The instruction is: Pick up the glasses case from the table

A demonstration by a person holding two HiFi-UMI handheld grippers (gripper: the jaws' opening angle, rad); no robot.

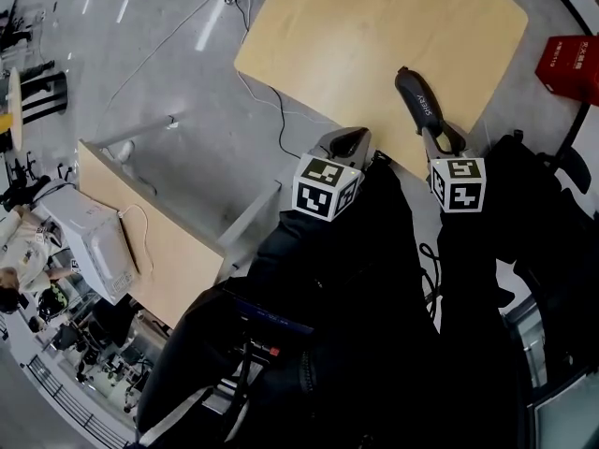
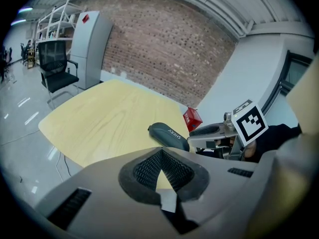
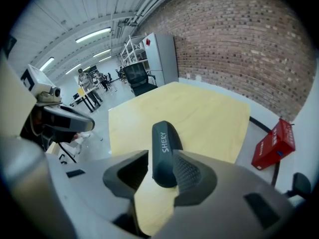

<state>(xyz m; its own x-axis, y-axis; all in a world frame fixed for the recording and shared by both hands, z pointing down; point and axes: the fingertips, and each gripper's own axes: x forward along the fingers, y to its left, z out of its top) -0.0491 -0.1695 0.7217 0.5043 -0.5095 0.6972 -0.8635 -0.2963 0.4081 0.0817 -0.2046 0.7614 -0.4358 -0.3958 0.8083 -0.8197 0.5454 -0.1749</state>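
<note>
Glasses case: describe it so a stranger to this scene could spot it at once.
Find the pale wooden table. Near its edge closest to the person lies the glasses case, alone on the top. It is dark, long and rounded with white lettering, unlike the red box on the floor beside the table.

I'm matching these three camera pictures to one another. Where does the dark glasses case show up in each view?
Head view: glasses case upper right, at the table's near edge.
Left gripper view: case just right of centre.
Right gripper view: case centre, just below the middle.
Shared landmark: red box, right of the case in all three.
</note>
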